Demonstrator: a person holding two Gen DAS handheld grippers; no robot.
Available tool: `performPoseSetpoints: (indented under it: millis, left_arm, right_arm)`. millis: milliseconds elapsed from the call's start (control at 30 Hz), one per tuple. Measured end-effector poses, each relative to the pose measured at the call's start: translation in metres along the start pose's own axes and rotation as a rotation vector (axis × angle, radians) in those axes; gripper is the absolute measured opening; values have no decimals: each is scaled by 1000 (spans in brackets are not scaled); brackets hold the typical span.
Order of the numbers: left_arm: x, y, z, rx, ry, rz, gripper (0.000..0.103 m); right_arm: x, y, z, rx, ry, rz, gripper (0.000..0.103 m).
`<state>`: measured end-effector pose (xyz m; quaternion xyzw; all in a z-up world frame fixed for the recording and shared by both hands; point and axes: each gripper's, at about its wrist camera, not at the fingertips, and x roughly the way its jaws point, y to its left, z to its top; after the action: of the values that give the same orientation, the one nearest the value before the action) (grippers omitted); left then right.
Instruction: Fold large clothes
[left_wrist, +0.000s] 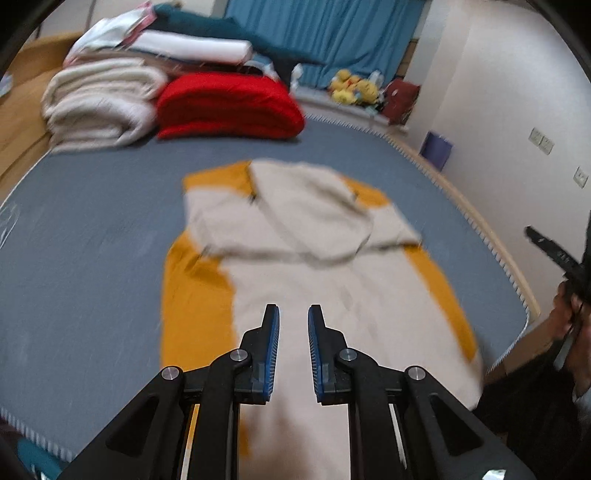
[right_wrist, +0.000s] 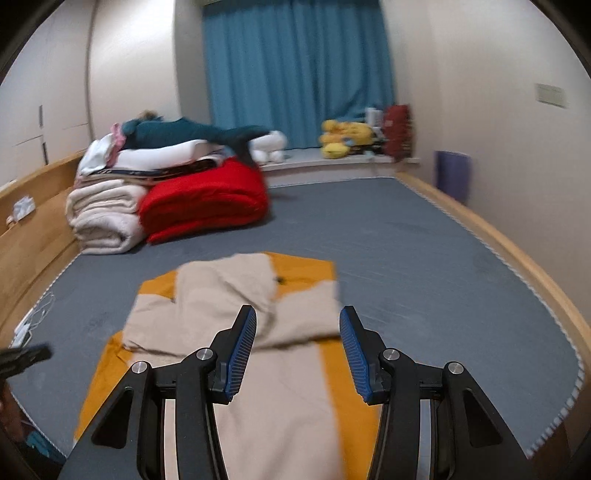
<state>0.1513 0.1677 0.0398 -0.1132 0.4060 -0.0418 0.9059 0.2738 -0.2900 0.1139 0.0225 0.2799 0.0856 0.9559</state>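
Lying flat on the grey bed (left_wrist: 92, 240), the beige and mustard garment (left_wrist: 303, 280) fills the middle of the left wrist view, its sleeves folded across its upper part; the left gripper (left_wrist: 293, 314) hangs above its lower half with fingers a narrow gap apart and nothing between them. A red blanket (left_wrist: 229, 107) and cream blanket (left_wrist: 99, 103) are stacked beyond. In the right wrist view, the right gripper (right_wrist: 297, 317) hovers over the same garment (right_wrist: 266, 387), fingers wide apart and empty, with a blue curtain (right_wrist: 295, 74) behind.
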Motion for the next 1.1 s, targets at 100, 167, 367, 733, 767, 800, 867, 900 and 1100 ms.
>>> performPoseSetpoints:
  millis: [100,167,367,733,767,800,867,900,1100]
  left_arm:
    - [-7,30,-46,-67,57,68,14]
    - [0,57,-61,-188,120,115,11]
    - [35,120,-91,-515,293,136,11]
    - [82,124,-112,-473,489,257,24]
    - [84,125,-113,-470,498,267,25]
    - [87,128,-114,-468,505,272,25]
    - [92,131,-117,-461,537,289,25]
    - [95,131,-118,-458,547,293,25]
    - [107,131,-122,-435,580,308,25]
  right_arm:
    - [-31,-40,-30,31,38,-46,48]
    - [-42,-62,-65,59,91,-73,48]
    - [-14,-81,-118,68,318,-99,46]
    - [60,-100,-172,124,596,-130,46]
    - [65,-104,-177,127,624,-151,46]
    - [68,-107,-180,135,645,-153,46]
    - [78,-111,-192,160,710,-151,46]
    - [82,-114,-196,164,739,-159,46]
    - [93,-119,-215,180,844,-183,46]
